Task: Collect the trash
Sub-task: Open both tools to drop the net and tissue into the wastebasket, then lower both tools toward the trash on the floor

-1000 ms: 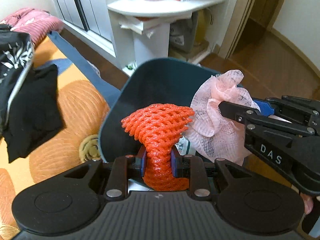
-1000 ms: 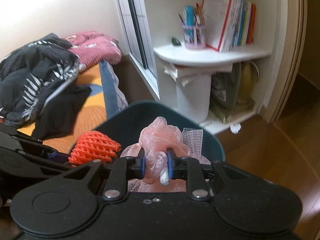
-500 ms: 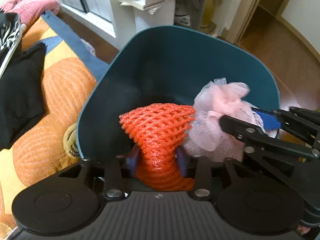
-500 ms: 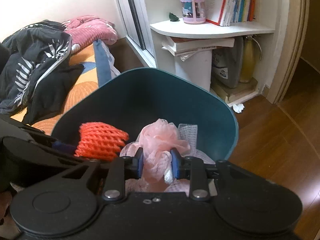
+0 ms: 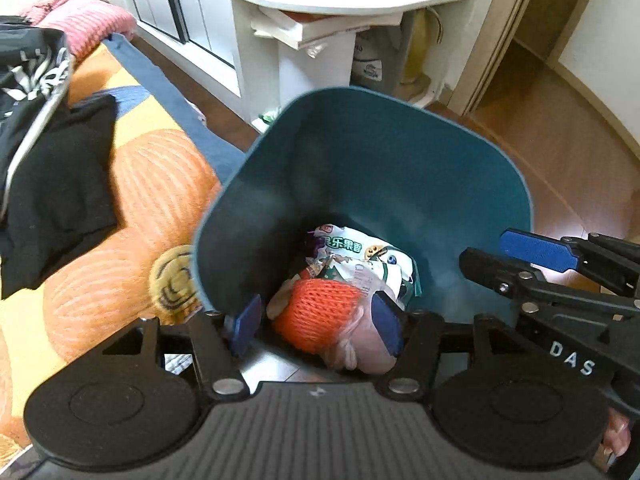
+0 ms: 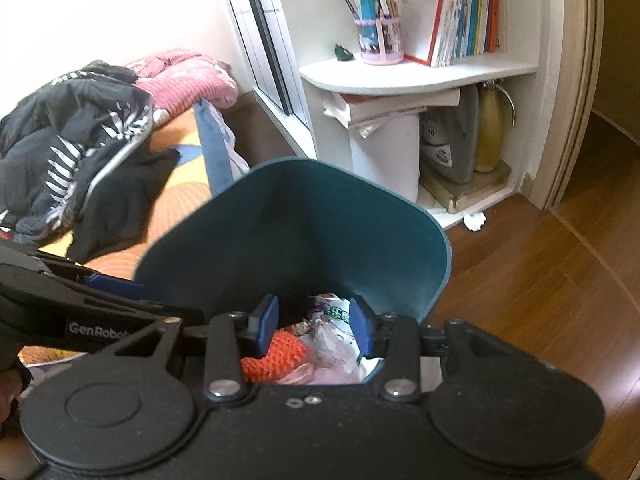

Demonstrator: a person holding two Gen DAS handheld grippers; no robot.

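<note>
A teal bin (image 5: 400,152) stands on the wood floor beside the bed; it also shows in the right wrist view (image 6: 320,232). Inside lie an orange foam net (image 5: 320,312), a pink mesh wad (image 5: 360,352) and a snack wrapper (image 5: 360,256). The orange net (image 6: 276,354) and the pink wad (image 6: 324,372) also show in the right wrist view. My left gripper (image 5: 316,324) is open and empty over the bin's near rim. My right gripper (image 6: 314,322) is open and empty over the bin, seen from the left wrist at the right (image 5: 520,260).
A bed with an orange patterned cover (image 5: 132,184) and dark clothes (image 6: 72,148) lies to the left. A white shelf unit (image 6: 416,76) with books stands behind the bin. A crumpled white paper (image 6: 475,221) lies on the floor by the shelf.
Both grippers have opened; the orange net and the pink wad have dropped from them into the bin.
</note>
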